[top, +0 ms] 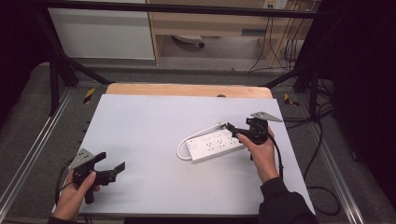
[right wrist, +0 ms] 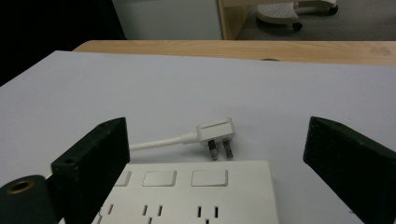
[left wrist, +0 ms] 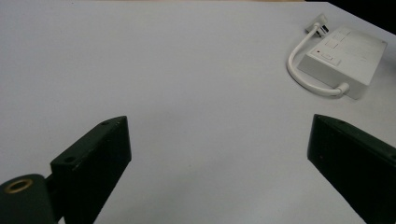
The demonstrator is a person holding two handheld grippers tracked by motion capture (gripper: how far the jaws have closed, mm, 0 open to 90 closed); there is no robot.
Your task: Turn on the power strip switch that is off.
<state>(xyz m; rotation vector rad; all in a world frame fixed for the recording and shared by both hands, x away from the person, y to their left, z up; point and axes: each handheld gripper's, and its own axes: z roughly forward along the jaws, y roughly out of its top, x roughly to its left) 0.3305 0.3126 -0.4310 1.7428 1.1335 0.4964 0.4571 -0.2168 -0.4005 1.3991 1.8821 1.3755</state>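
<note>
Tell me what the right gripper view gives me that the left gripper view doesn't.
Right gripper view alone: the plug's two metal prongs seen close, the strip's socket slots, the wooden table edge and the room beyond. Left gripper view alone: the whole cord looping round the strip's end, and a red mark on its top. Both: the white power strip, the pale mat, and open jaws with nothing between them.

One white power strip (top: 215,145) lies on the table (top: 154,121), toward its right edge — one cable (top: 187,142) loops from it and ends in one plug (right wrist: 215,133) with two metal prongs showing. In the right gripper view, three square switches sit in a row on the strip's top. Two grippers — the left gripper (top: 114,169) near the bottom-left corner, the right gripper (top: 232,130) over the strip's right end.
</note>
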